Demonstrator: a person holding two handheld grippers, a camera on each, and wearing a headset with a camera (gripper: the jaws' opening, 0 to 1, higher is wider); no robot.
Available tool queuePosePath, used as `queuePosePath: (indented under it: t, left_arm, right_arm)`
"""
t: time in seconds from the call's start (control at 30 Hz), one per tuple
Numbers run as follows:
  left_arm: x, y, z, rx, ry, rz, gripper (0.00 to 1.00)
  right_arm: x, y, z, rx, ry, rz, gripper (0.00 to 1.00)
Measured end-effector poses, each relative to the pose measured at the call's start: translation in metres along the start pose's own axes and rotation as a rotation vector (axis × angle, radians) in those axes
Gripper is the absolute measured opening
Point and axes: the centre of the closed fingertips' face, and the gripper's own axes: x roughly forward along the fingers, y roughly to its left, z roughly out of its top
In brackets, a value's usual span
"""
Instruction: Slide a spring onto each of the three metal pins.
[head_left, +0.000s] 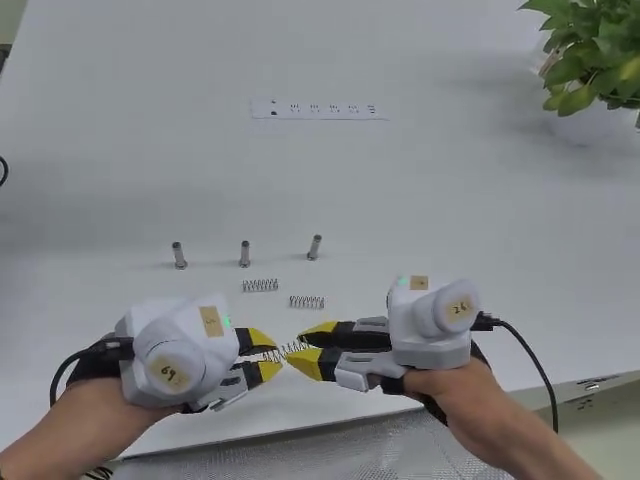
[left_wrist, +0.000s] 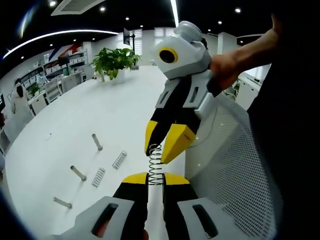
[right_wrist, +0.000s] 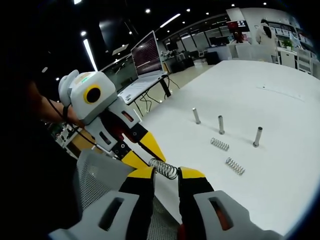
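Three upright metal pins (head_left: 179, 256) (head_left: 244, 254) (head_left: 314, 247) stand in a row on the white table (head_left: 420, 190). Two loose springs (head_left: 260, 285) (head_left: 307, 301) lie just in front of them. A third spring (head_left: 292, 348) hangs in the air between the grippers near the table's front edge. My left gripper (head_left: 263, 355) (left_wrist: 155, 179) is shut on one end of this spring (left_wrist: 156, 161). My right gripper (head_left: 309, 348) (right_wrist: 166, 174) faces it tip to tip, its jaws apart on either side of the spring's other end (right_wrist: 165, 169).
A white power strip (head_left: 318, 109) lies at the back of the table. A potted plant (head_left: 590, 50) stands at the far right corner. A cable (head_left: 530, 365) trails from the right gripper. A mesh chair back (head_left: 330, 450) sits below the front edge.
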Motion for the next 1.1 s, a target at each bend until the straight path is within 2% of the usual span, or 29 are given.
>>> queuePosePath:
  t: [0.2, 0.4, 0.83, 0.97, 1.1]
  left_arm:
    - [0.001, -0.002, -0.005, 0.078, 0.031, -0.024, 0.02]
    - [0.002, -0.002, -0.004, 0.148, 0.046, -0.035, 0.02]
    - [0.005, -0.010, 0.004, 0.181, 0.027, -0.059, 0.02]
    - [0.005, -0.012, 0.002, 0.183, 0.030, -0.067, 0.02]
    - [0.006, -0.012, 0.000, 0.175, 0.030, -0.066, 0.02]
  right_arm:
    - [-0.002, 0.009, 0.002, -0.004, -0.003, 0.030, 0.10]
    - [-0.001, 0.010, 0.001, -0.029, 0.025, 0.032, 0.11]
    - [0.001, 0.014, -0.007, -0.077, 0.082, 0.058, 0.11]
    - [0.002, 0.018, -0.009, -0.078, 0.088, 0.081, 0.09]
    - [0.003, 0.017, -0.010, -0.084, 0.093, 0.084, 0.09]
